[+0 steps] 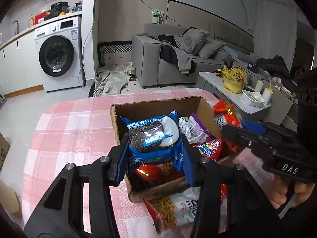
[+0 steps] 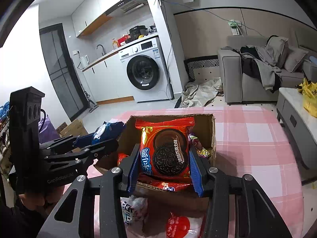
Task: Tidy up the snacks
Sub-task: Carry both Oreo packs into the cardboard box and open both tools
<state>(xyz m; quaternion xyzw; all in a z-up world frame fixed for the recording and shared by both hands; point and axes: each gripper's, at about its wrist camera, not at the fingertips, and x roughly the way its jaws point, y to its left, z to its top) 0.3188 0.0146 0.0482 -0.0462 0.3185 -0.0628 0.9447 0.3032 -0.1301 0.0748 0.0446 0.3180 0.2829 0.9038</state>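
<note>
While the kitchen counter (image 1: 19,33) and the white washing machine (image 1: 59,53) fill the far left of the room, a grey tiled floor (image 1: 17,107) runs up to the worktop (image 1: 75,123), which is draped in a pink and white checked cloth. On it stands an open cardboard box (image 1: 116,119) holding several snack packets. The left gripper (image 1: 154,148) has its fingers clamped on a blue Oreo packet (image 1: 154,136), held upright over the near part of the box. Beneath the box's near edge a noodle-snack packet (image 1: 168,210) lies on the cloth. To the right, the right gripper (image 2: 164,158) grips a red Oreo packet (image 2: 164,150) between its blue-padded fingers (image 2: 195,168), also upright over the box, with a purple packet (image 1: 196,127) and another red packet (image 1: 210,148) lying inside. Behind the worktop a crumpled sheet (image 1: 113,77) lies on the floor beside a grey sofa (image 1: 150,59) heaped with clothes. At the far right stands a low coffee table (image 1: 214,79) carrying a yellow bag (image 1: 233,77) and a white tray (image 1: 253,99).
</note>
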